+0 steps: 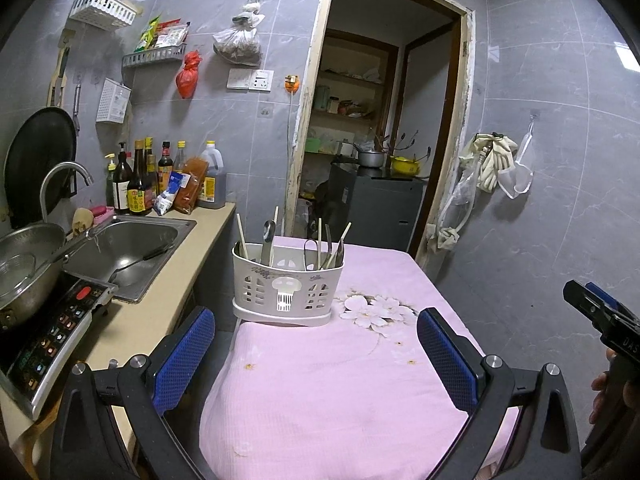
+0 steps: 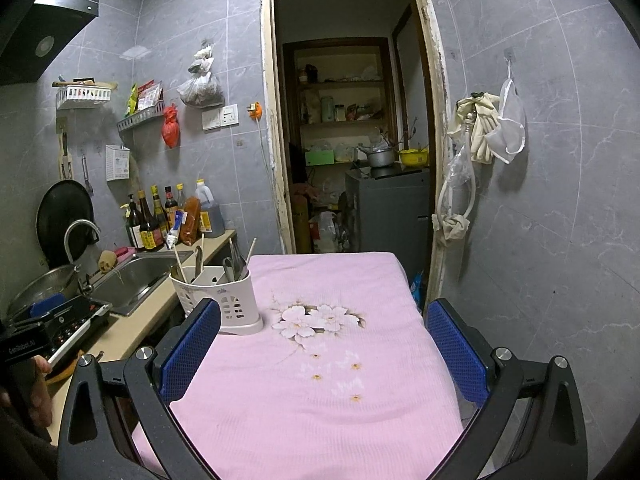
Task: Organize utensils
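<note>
Utensils (image 1: 320,246) stand upright in a white slotted plastic holder (image 1: 286,288) at the far left part of the tabletop (image 1: 340,380), beside the steel sink (image 1: 132,244): pale chopsticks, a metal spoon and tongs, long axes near vertical, handles leaning outward. Nothing lies loose on the soft pink flowered cloth. The left gripper (image 1: 316,354) faces the holder almost straight ahead and looks nearer; the right gripper (image 2: 324,350) has it ahead to its left. Both grippers gape wide and empty, blue dimpled pads bare.
</note>
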Tool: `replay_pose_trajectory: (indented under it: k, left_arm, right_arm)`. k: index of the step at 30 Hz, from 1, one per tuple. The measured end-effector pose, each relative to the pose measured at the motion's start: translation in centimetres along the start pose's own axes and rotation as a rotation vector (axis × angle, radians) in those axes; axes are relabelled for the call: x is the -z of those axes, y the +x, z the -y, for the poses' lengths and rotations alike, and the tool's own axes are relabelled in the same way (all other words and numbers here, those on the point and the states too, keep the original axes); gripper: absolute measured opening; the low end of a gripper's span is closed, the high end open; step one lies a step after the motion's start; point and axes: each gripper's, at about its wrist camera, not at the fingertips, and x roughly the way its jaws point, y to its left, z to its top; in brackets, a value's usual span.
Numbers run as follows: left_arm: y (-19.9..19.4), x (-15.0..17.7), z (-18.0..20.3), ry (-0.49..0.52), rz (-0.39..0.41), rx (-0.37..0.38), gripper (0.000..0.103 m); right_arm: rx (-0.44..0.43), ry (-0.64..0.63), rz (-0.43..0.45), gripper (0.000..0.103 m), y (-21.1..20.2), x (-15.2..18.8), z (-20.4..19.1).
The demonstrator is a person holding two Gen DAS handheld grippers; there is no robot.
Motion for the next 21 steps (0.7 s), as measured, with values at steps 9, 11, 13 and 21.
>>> replay_pose_trajectory:
  k: [9,11,13,21]
  left_arm:
    - [-0.04,-0.01,0.1,-0.001,-0.002,-0.001,0.102]
    - [0.03,0.01,0.06,-0.002,-0.003,-0.001,0.102]
    - [0.06,-0.01,0.02,-0.001,-0.004,-0.001,0.102]
    - [0.06,-0.02,0.0,0.0,-0.004,-0.001,0.102]
  right_arm:
    - [0.0,0.002,-0.007,0.101,-0.36,0.15,0.36]
    - [-0.001,0.003,-0.007,0.101,-0.47,0.18,0.38]
    - [0.001,0.002,-0.007,0.101,-0.33,0.11,0.3]
    - [0.0,0.003,-0.008,0.101,-0.35,0.08,0.33]
